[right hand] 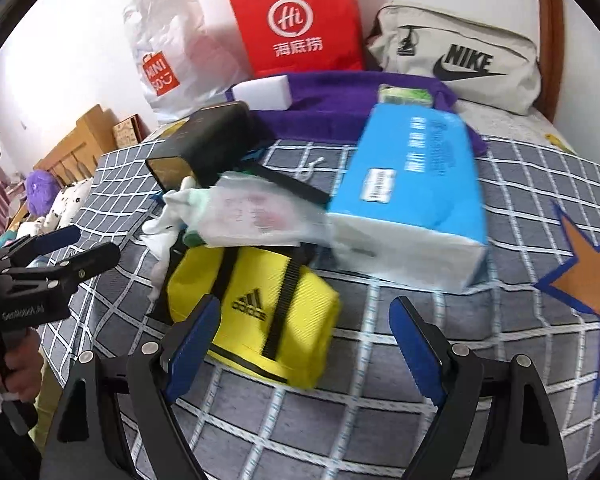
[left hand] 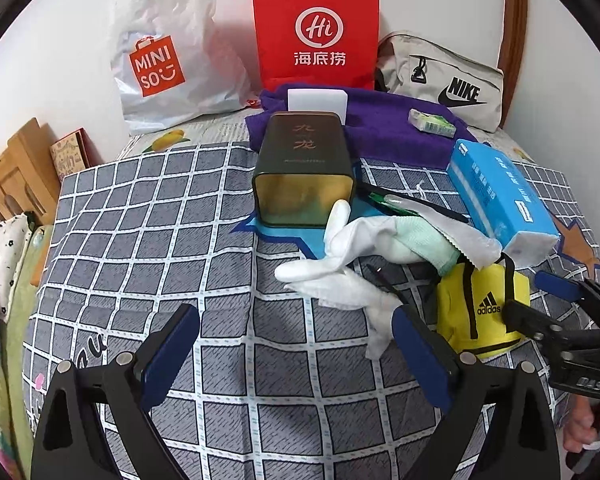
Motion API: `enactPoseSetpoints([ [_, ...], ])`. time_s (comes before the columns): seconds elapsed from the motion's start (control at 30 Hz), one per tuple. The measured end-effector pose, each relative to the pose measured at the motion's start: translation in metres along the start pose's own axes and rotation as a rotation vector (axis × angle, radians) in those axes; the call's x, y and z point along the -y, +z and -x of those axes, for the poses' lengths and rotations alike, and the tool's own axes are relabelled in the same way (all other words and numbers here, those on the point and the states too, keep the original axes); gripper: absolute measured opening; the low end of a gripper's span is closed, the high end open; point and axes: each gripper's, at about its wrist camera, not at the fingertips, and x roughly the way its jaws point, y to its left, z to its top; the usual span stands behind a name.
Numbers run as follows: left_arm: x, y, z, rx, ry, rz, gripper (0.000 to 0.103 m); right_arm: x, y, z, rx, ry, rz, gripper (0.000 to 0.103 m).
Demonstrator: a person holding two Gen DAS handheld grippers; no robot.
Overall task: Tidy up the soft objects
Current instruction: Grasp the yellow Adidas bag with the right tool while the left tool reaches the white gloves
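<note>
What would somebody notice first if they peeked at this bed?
Probably the bright red paper bag standing at the back against the wall, between a white plastic bag and a beige pouch. Nearer, a yellow bag lies on the checked bedspread beside a blue tissue pack.

Right wrist view was motion-blurred: print on the blue tissue pack and on the clear plastic bag unreadable. Plastic bag covered the top of the yellow bag; the pack hid part of the purple towel. In the left wrist view, the right gripper was cut off by the right edge, and the dark tin hid the lower part of the white block.
</note>
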Motion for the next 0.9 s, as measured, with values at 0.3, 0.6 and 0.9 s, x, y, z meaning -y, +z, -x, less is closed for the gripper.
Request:
enactPoseSetpoints([
  [0.3,-0.004,-0.005,-0.006,-0.021,-0.039,-0.003,0.097,-0.003,-0.005,-0.022,-0.025,-0.021,-0.006,0.061],
  [0.6,0.000,-0.004,-0.026,-0.044,-0.101,0.021,0.097,0.011,-0.007,-0.002,-0.006,0.036,-0.034,0.025],
  [0.9,0.025,-0.004,-0.041,-0.063,-0.087,-0.047,0.097,0.030,-0.018,0.015,-0.013,-0.027,-0.023,0.026],
])
